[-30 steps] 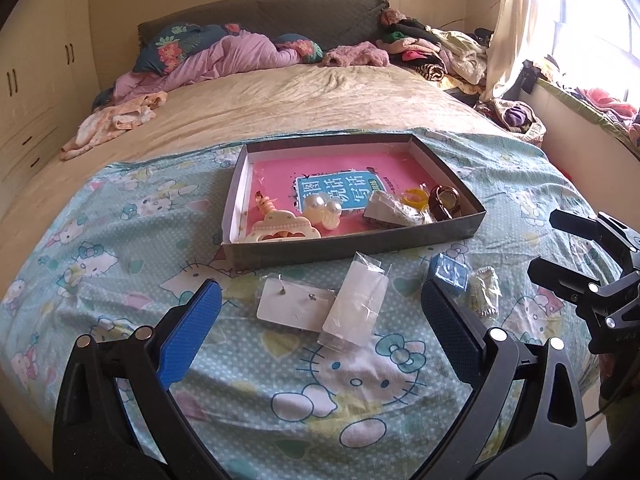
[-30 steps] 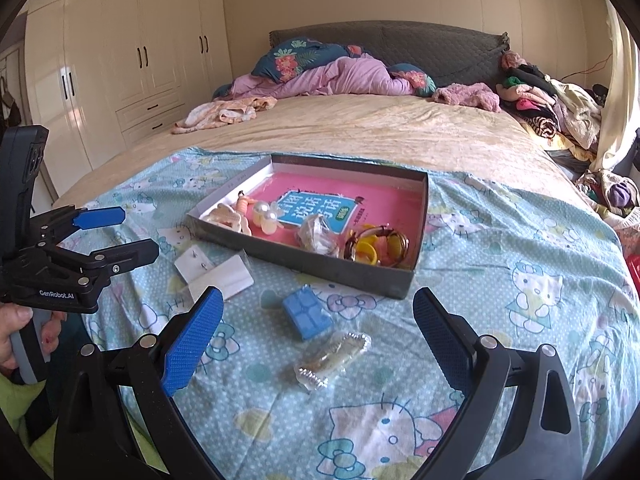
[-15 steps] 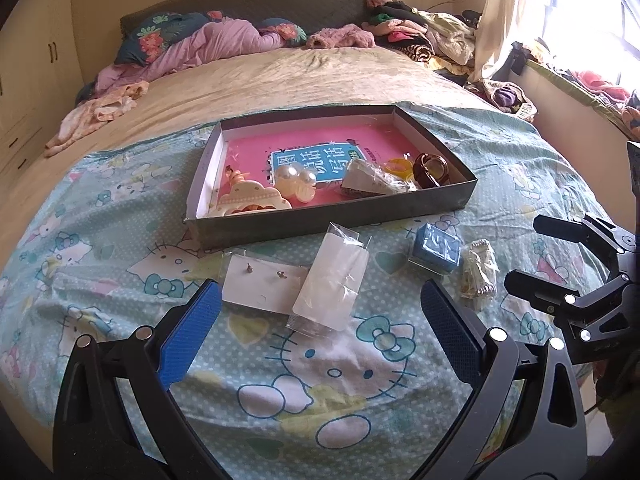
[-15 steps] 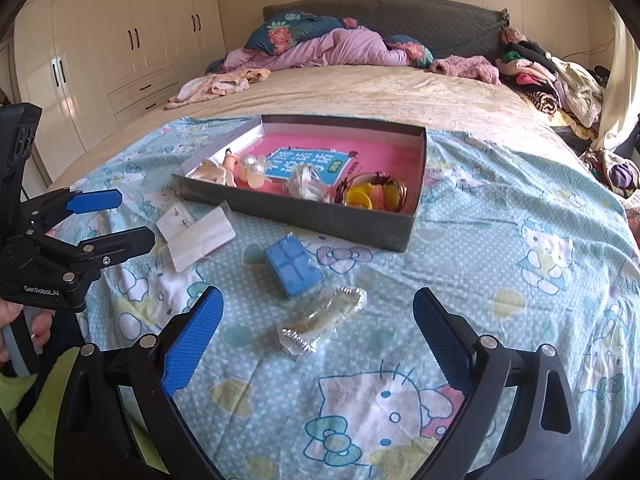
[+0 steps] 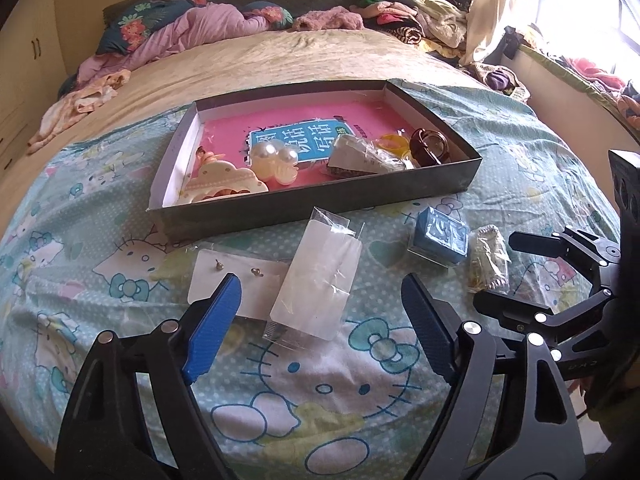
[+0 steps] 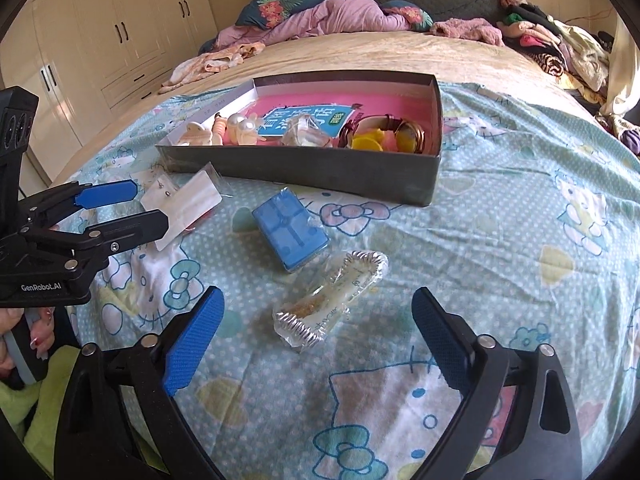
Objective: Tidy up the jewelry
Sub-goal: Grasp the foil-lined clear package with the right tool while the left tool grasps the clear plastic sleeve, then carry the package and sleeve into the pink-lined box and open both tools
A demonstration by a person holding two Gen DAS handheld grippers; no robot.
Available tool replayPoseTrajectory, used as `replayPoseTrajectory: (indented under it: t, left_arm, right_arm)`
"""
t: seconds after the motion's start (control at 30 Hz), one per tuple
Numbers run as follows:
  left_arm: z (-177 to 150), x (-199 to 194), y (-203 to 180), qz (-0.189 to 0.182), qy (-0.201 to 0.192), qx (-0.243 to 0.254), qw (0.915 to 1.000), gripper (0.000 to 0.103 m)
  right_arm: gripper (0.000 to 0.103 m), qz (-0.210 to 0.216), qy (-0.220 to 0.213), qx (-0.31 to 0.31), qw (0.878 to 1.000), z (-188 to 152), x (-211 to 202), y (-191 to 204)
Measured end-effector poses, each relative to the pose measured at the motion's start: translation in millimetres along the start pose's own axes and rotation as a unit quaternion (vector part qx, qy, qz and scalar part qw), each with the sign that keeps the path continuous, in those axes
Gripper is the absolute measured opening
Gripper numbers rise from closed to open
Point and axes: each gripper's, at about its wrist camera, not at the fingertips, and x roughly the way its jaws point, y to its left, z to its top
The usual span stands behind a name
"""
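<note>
A grey box [image 5: 320, 210] with a pink floor lies on the bed and holds hair clips, pearls, a bagged item and bracelets; it also shows in the right wrist view [image 6: 320, 168]. In front of it lie an earring card [image 5: 236, 276], a clear bag with a white card [image 5: 320, 276], a small blue box [image 5: 440, 236] and a clear bag of chain jewelry [image 5: 490, 260]. My left gripper [image 5: 320, 320] is open and empty just short of the card bag. My right gripper [image 6: 316, 332] is open and empty around the near end of the chain bag [image 6: 332, 300], beside the blue box [image 6: 290, 232].
A Hello Kitty sheet [image 6: 520, 240] covers the near half of the bed. Pillows and a purple quilt [image 5: 192, 32] lie at the headboard, a clothes pile [image 5: 420, 20] at the far right. Wardrobes [image 6: 100, 40] stand to the left.
Both grippers have moved forward and down toward the bed. The left one has neared the card bag, the right one the chain bag. Both stay open.
</note>
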Motion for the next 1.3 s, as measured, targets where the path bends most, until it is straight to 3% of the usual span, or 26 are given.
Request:
replayPoseTrajectory:
  t: [0.07, 0.2, 0.33, 0.43, 0.53, 0.63, 0.97, 1.3]
  left_arm:
    - [0.8, 2.4, 0.4, 0.001, 0.001, 0.002, 1.0000, 0.074]
    - [3.2, 6.8, 2.2, 0.002, 0.003, 0.003, 1.0000, 0.074]
    - [5.2, 15.3, 2.5, 0.005, 0.010, 0.010, 0.9999, 0.074]
    - [5.6, 24.4, -1.2, 0.010, 0.021, 0.022, 0.9995, 0.058]
    - [5.5, 30.7, -6.6, 0.021, 0.025, 0.041, 0.9986, 0.054]
    - [6.3, 34.2, -7.7, 0.022, 0.026, 0.047, 0.9983, 0.038]
    - [11.8, 3.4, 3.9, -0.020, 0.005, 0.002, 0.9998, 0.037]
    - [14.5, -28.8, 18.2, -0.018, -0.025, -0.020, 0.9993, 0.037]
  right_arm:
    - [0.079, 0.004, 0.009, 0.005, 1.000, -0.4, 7.6, -1.2]
    - [0.052, -0.002, 0.005, 0.002, 1.000, -1.8, 16.3, -2.4]
    - [0.044, 0.007, -0.003, 0.003, 1.000, -1.7, 12.5, -8.6]
    - [0.043, 0.009, -0.010, 0.009, 1.000, -2.4, 5.5, -14.4]
    - [0.043, 0.010, -0.019, 0.015, 1.000, -2.0, -3.2, -21.0]
    - [0.043, 0.009, -0.029, 0.017, 0.999, 0.7, -11.4, -24.6]
    - [0.043, 0.017, -0.054, 0.003, 0.998, 12.5, -30.6, -19.6]
    - [0.043, 0.034, -0.063, -0.026, 0.997, 26.8, -36.9, 3.5]
